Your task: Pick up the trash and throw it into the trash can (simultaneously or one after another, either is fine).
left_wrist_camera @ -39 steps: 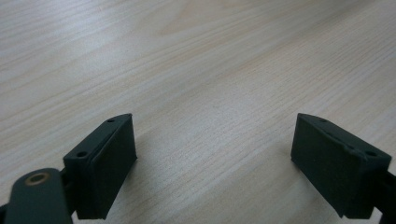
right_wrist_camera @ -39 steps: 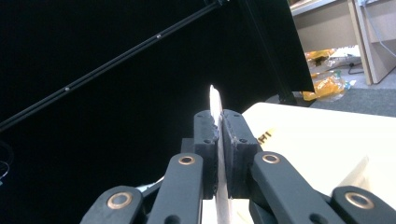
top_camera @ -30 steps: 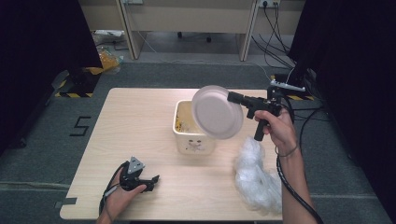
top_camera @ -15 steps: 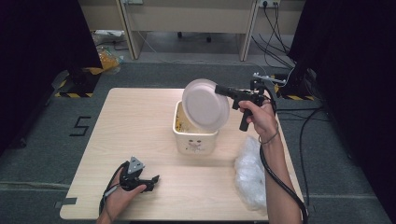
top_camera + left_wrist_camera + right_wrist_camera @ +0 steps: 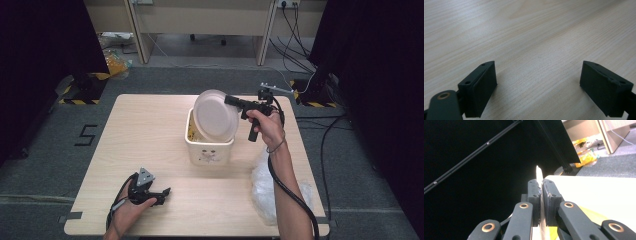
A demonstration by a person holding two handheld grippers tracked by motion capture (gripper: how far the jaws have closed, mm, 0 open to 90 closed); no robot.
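Over the pale table (image 5: 150, 130) my right gripper (image 5: 231, 100), clamped on the rim of the white plate (image 5: 215, 115), held it tilted on edge above the bin (image 5: 207, 147) of yellowish scraps, while my left gripper (image 5: 159, 192) rested apart, empty, near the table's front.

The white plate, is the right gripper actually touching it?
Touching. In the right gripper view the right gripper has its fingers pressed against both faces of the white plate, whose thin rim rises between them with no gap.
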